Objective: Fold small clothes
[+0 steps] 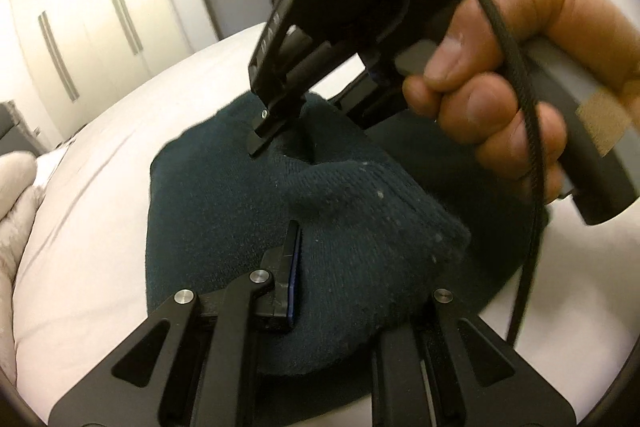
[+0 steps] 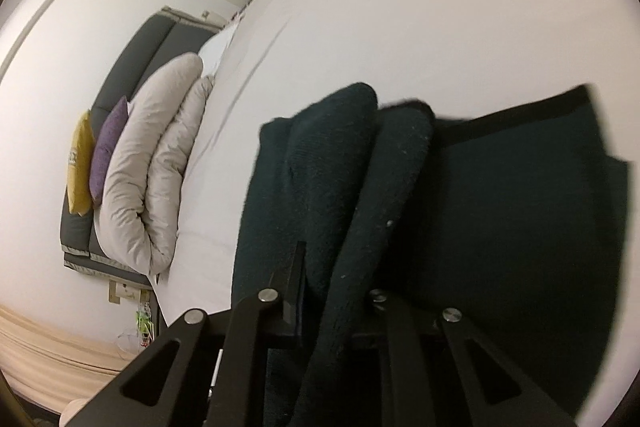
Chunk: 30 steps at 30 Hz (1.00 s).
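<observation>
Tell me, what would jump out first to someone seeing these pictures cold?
A dark green knitted garment lies bunched in the middle of a white bed. Both black hand-held grippers are pinched shut on it: the left gripper at its near edge, and the right gripper, held in a person's hand, at its far side. In the right wrist view, a yellow cushion and a purple cushion stand against the headboard.

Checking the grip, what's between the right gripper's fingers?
A fold of the dark green knit garment, pinched in the right gripper, seen in the right wrist view.
</observation>
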Tool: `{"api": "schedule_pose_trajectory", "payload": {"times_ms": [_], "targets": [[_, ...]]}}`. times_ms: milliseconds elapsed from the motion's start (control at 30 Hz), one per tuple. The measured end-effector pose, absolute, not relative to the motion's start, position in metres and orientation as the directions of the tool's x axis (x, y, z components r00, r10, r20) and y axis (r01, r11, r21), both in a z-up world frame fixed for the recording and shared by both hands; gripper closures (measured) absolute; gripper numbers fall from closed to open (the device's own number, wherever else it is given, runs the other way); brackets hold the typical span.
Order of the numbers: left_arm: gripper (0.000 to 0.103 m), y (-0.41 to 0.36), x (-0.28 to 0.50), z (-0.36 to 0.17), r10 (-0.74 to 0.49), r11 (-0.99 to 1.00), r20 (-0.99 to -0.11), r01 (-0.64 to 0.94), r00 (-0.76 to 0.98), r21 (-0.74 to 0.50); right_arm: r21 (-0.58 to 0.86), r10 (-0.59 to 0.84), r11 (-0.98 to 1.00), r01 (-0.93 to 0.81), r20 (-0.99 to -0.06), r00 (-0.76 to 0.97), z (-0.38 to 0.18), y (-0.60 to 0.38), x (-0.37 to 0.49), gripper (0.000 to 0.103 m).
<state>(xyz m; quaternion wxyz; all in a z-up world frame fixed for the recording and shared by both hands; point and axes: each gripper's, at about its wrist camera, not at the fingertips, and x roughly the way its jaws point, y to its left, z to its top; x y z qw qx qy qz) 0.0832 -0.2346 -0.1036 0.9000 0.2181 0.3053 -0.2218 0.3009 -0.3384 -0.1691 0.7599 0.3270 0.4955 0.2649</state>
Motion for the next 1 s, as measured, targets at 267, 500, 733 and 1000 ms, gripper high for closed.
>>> {"api": "schedule_pose_trajectory", "payload": {"times_ms": [267, 500, 733, 1000], "targets": [[0.092, -0.296, 0.070, -0.110, -0.325, 0.749, -0.656, 0.609, 0.681, 0.260, 0.772, 0.701, 0.636, -0.016, -0.569, 0.430, -0.178, -0.413, 0.288, 0.089], [0.092, -0.314, 0.072, -0.124, -0.315, 0.743, -0.674, 0.616, 0.668, 0.264, 0.796, 0.692, 0.604, 0.030, -0.543, 0.476, -0.200, -0.446, 0.275, 0.089], [0.085, -0.307, 0.101, -0.123, -0.288, 0.750, -0.727, 0.619, 0.624, 0.233, 0.819, 0.718, 0.571, 0.054, -0.531, 0.450, -0.216, -0.451, 0.276, 0.087], [0.017, -0.247, 0.057, -0.101, -0.355, 0.739, -0.697, 0.644, 0.622, 0.198, 0.817, 0.611, 0.564, 0.118, -0.509, 0.606, -0.185, -0.484, 0.229, 0.066]]}}
